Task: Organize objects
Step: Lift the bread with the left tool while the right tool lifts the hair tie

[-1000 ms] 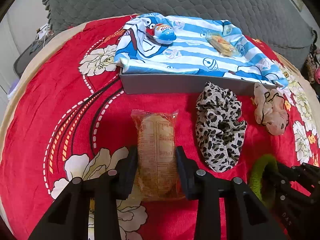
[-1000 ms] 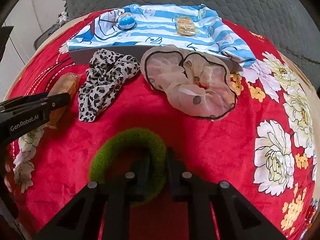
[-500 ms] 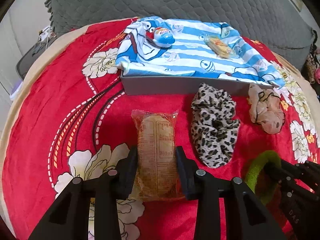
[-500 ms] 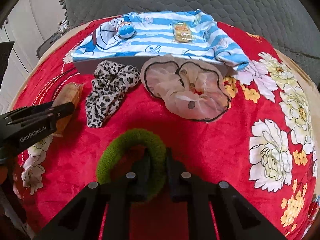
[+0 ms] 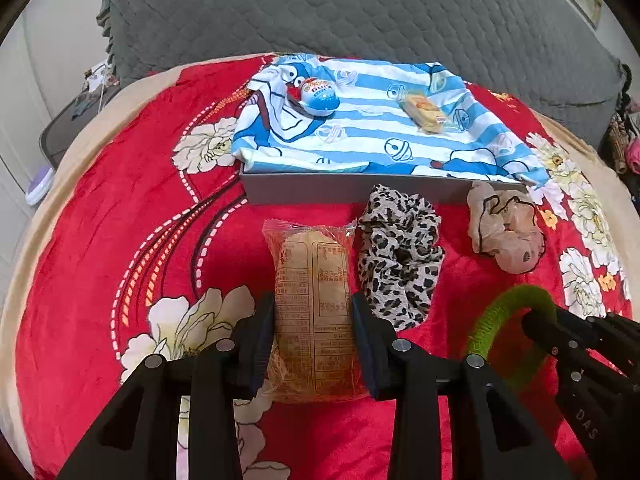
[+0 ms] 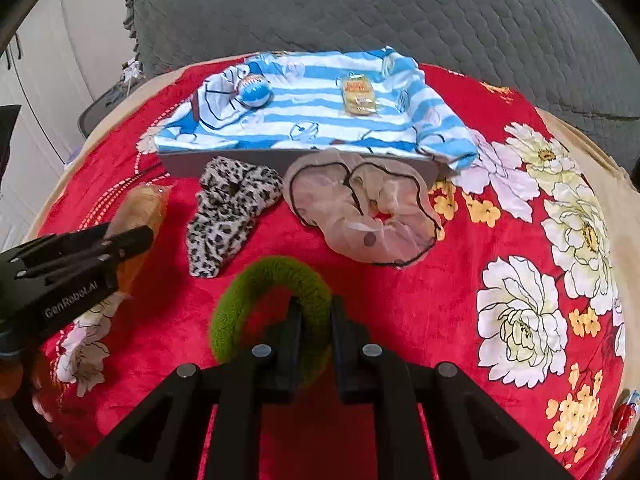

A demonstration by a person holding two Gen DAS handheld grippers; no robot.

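My left gripper is shut on a wrapped bread snack, its pads pressing both long sides, lifted a little above the red blanket. My right gripper is shut on a green fuzzy hair tie, pinching the ring's right side. That hair tie and the right gripper's black fingers show at the lower right of the left wrist view. A leopard scrunchie and a beige sheer scrunchie lie on the blanket in front of a grey box.
A blue-striped cloth covers the grey box, with a blue egg-shaped toy and a small yellow snack packet on it. A grey quilted cushion rises behind. The red floral blanket stretches right.
Both grippers have risen with their loads; the blanket, box and scrunchies look smaller and farther below. The grips have not changed.
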